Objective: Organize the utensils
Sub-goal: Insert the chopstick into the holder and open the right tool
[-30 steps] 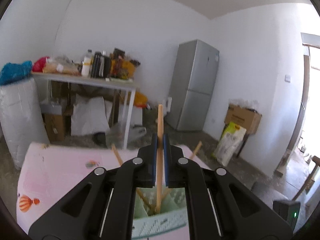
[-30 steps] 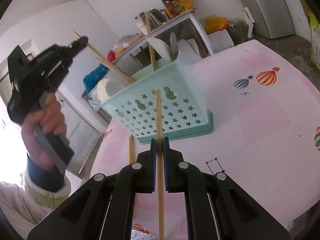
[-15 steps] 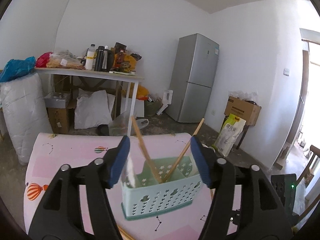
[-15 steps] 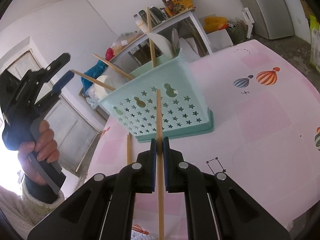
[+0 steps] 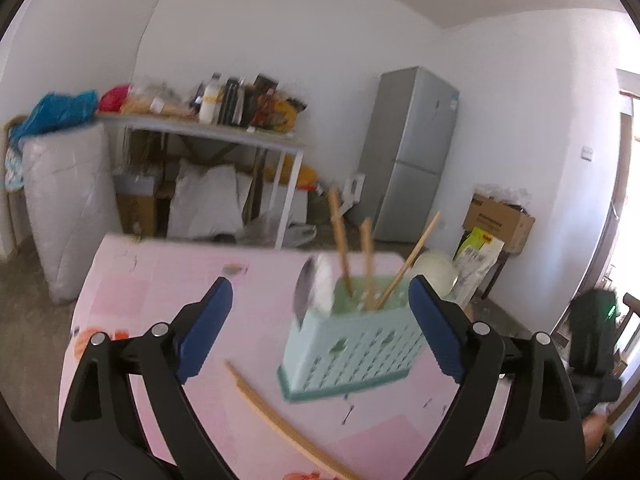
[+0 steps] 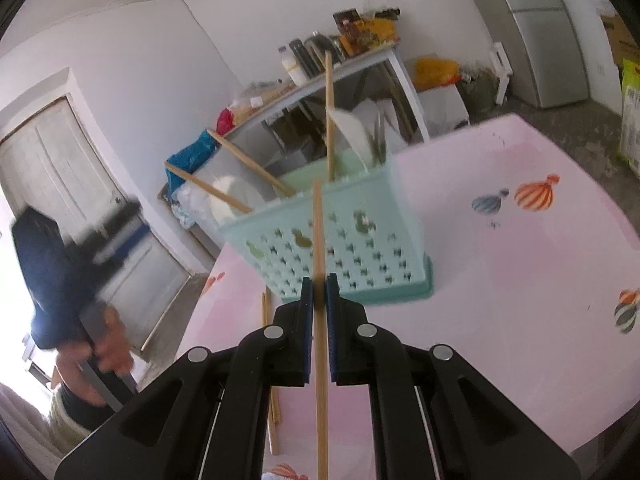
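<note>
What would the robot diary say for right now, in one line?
left gripper: open, empty | right gripper: shut on chopstick | basket: three chopsticks inside | loose chopstick: on table

The left wrist view looks along the left gripper (image 5: 320, 320), level, toward the fridge (image 5: 408, 152), the mint basket (image 5: 352, 344) near. The right wrist view angles down over the right gripper (image 6: 319, 292), basket (image 6: 340, 248) close. Both share the basket and pink table (image 5: 168, 280).

Bright daylight, fisheye warp, perhaps motion-blurred
</note>
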Demonstrator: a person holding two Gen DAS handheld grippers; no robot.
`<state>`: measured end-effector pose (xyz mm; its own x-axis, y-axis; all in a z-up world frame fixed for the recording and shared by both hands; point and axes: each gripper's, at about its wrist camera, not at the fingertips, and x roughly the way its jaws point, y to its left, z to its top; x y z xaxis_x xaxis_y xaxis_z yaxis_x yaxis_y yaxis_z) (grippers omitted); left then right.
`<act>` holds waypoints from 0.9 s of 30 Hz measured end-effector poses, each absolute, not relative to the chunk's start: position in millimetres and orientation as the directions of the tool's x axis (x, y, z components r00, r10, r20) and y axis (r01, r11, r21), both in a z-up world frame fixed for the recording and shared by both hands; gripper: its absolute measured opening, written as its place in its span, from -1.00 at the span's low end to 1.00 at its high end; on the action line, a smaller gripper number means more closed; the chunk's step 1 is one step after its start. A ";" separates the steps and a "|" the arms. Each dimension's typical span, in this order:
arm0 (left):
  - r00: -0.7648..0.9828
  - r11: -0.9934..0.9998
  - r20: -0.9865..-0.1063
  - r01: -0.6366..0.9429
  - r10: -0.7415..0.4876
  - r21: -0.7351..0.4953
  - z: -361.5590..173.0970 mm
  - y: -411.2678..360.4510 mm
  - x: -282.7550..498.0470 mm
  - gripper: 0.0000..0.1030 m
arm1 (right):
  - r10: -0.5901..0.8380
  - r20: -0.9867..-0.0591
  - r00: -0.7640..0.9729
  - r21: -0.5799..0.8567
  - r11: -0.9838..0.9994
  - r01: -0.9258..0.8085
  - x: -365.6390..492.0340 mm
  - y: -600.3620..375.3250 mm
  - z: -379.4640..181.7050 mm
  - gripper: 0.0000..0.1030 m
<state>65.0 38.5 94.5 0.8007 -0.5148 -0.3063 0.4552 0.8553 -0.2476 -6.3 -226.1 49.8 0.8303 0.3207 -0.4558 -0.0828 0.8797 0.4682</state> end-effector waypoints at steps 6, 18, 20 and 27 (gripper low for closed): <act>0.768 0.918 -0.503 0.349 -0.396 -0.189 47.5 35.1 77.2 0.68 | 0.290 -0.376 0.880 0.433 0.895 -0.109 -1.9 -234.7 83.2 -0.87; 0.689 0.926 -0.622 0.328 -0.371 -0.189 3.5 23.4 88.7 0.68 | 0.286 -0.070 0.956 0.364 0.899 -0.243 37.9 -237.6 176.4 -0.87; 0.685 0.926 -0.628 0.332 -0.368 -0.181 -0.3 21.4 88.5 0.68 | 0.283 -0.028 0.959 0.355 0.899 -0.255 45.1 -235.7 187.3 -0.87; 0.677 0.930 -0.646 0.327 -0.353 -0.165 -7.6 20.5 88.4 0.68 | 0.237 0.052 0.970 0.311 0.919 -0.241 70.3 -222.9 199.3 -0.87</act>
